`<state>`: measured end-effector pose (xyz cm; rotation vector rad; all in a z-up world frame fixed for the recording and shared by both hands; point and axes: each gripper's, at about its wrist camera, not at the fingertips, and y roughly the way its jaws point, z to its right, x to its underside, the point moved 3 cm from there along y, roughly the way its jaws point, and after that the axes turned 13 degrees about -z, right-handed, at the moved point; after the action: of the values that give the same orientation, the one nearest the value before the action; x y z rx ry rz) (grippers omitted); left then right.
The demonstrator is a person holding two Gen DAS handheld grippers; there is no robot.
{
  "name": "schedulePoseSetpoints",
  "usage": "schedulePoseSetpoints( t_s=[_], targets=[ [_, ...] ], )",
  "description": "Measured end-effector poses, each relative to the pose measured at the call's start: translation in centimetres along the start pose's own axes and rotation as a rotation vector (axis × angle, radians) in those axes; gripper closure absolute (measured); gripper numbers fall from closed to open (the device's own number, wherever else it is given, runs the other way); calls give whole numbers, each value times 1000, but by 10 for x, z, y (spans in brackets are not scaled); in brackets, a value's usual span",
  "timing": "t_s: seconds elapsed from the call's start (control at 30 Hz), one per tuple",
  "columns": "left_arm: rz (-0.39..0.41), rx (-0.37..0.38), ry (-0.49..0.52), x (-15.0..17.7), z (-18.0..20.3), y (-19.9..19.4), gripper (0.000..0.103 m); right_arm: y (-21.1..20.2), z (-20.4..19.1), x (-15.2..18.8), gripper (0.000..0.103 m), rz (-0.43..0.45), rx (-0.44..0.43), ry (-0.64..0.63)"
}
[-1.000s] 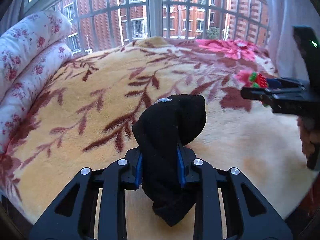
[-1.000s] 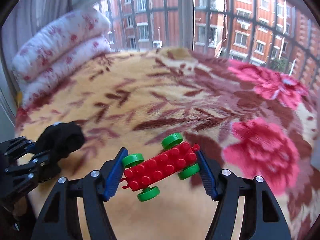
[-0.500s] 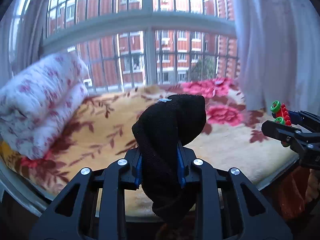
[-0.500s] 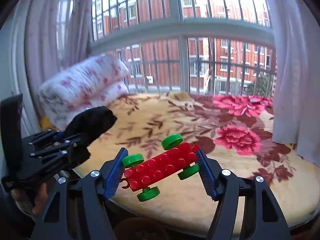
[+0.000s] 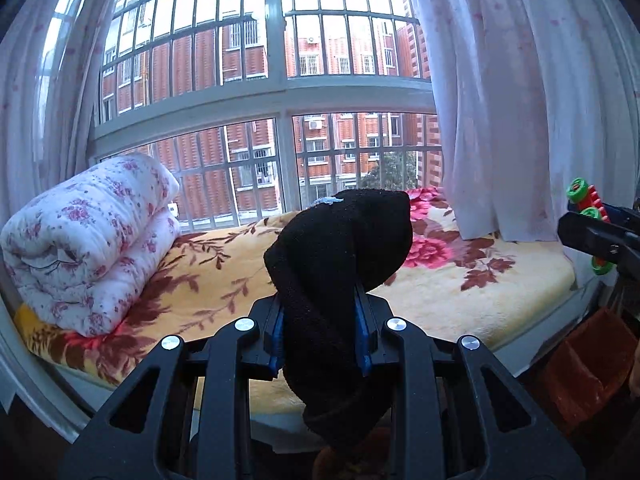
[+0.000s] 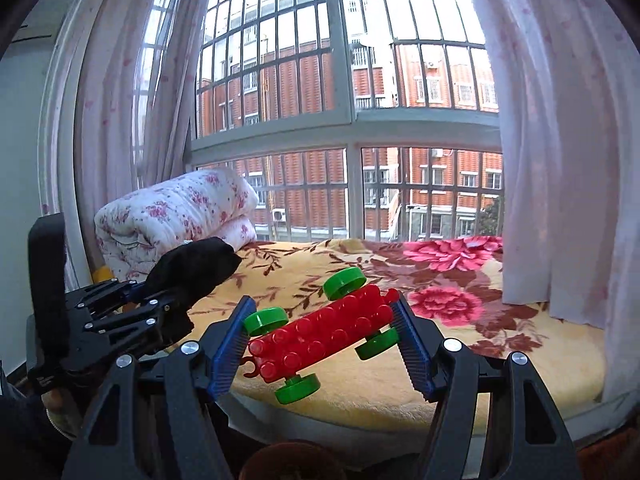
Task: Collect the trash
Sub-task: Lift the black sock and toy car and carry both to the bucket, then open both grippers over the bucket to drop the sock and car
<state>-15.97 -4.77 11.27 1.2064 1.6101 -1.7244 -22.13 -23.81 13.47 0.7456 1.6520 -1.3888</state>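
Note:
My left gripper (image 5: 320,328) is shut on a black sock (image 5: 340,256), which stands up between the blue pads and droops below them. My right gripper (image 6: 322,336) is shut on a red toy brick car with green wheels (image 6: 320,332), held slantwise between its pads. Both grippers are held in the air in front of the bed's near edge. The left gripper with the sock (image 6: 192,268) shows at the left of the right wrist view. The toy car (image 5: 588,208) shows at the right edge of the left wrist view.
A bed with a yellow floral blanket (image 5: 224,276) fills a bay window (image 5: 280,80). A rolled white floral quilt (image 5: 88,236) lies at its left end. Sheer curtains (image 5: 520,100) hang at both sides. A reddish-brown piece of furniture (image 5: 588,364) stands low right.
Both grippers have pulled back and up from over the blanket to in front of the bed, each still holding its object. The window and curtains have come into view.

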Motion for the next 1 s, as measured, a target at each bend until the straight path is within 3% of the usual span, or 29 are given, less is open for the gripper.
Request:
schedulePoseSetpoints(
  t_s=[0.23, 0.43, 0.7, 0.8, 1.0],
  targets=[
    [-16, 15, 0, 11, 0, -2, 77, -13, -5, 14, 36, 8, 12, -6],
    [-86, 17, -12, 39, 0, 14, 77, 13, -3, 36, 36, -80, -11, 17],
    [-297, 47, 3, 106, 7, 65, 77, 90, -11, 102, 36, -335, -71, 21],
    [-413, 58, -7, 136, 10, 91, 77, 121, -7, 132, 36, -438, -105, 60],
    [-585, 67, -36, 171, 5, 130, 77, 164, 2, 174, 36, -582, -132, 122]
  ],
)
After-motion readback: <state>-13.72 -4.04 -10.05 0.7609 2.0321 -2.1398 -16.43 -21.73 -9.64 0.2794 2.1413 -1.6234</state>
